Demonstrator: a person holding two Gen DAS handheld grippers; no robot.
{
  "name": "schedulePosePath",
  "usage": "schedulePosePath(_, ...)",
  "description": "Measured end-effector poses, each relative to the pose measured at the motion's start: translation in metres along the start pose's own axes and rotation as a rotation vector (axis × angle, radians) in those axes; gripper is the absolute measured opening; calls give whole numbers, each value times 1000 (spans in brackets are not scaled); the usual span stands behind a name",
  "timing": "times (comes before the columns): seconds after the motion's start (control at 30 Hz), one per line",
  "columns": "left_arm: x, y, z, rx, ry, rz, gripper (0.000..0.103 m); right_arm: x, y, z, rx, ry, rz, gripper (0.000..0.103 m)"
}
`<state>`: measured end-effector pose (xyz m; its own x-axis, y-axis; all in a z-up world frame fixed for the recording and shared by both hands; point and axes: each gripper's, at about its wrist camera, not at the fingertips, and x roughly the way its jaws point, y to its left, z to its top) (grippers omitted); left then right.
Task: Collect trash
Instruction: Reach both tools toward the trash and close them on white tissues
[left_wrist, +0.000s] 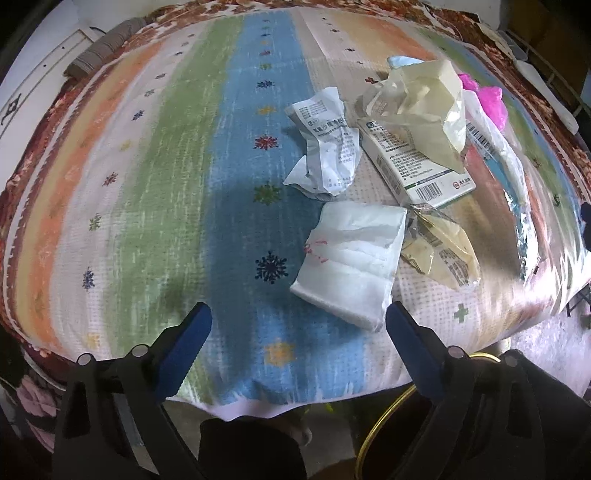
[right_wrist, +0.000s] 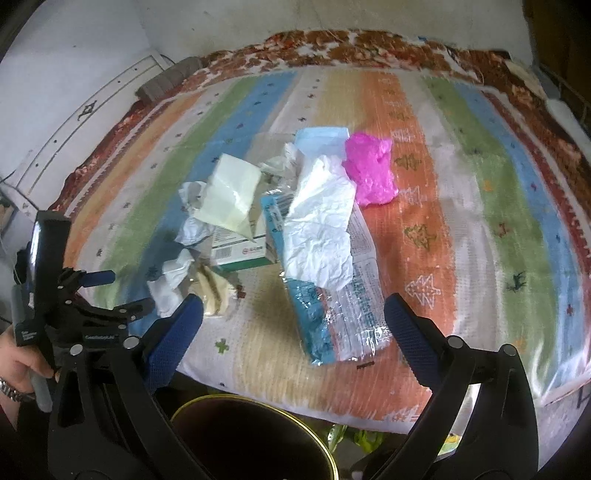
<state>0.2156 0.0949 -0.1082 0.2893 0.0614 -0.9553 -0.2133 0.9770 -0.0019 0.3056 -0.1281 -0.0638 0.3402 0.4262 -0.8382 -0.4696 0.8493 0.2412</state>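
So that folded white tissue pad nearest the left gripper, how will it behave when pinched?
The folded white tissue pad looks soft and layered, so it would likely compress and sag rather than stay stiff. It seems light; a nudge from the open left gripper would probably slide it across the striped blanket. Loose layers might peel apart.

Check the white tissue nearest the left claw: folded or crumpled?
Folded. The white tissue lies as a flat rectangular pad on the bedspread, unlike the crumpled leaflet beyond.

Crumpled papers (left_wrist: 325, 144), a box (left_wrist: 413, 158) and wrappers (right_wrist: 332, 295) heaped on striped bedspread (left_wrist: 147, 184).
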Motion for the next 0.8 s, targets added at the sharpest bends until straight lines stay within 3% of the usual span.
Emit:
schedulePosePath(0.33, 18, -9, 11, 54, 33, -18, 80, 37, -20, 18, 53, 48, 31, 77)
schedulePosePath(0.53, 32, -9, 21, 75, 59, -4, 61, 49, -16, 25, 32, 61, 32, 69)
schedulePosePath(0.73, 37, -1, 25, 51, 63, -22, 37, 57, -12, 26, 11, 80, 23, 43)
schedulePosePath(0.8, 36, 5, 27, 27, 68, -33, 22, 58, -12, 25, 13, 83, 23, 25)
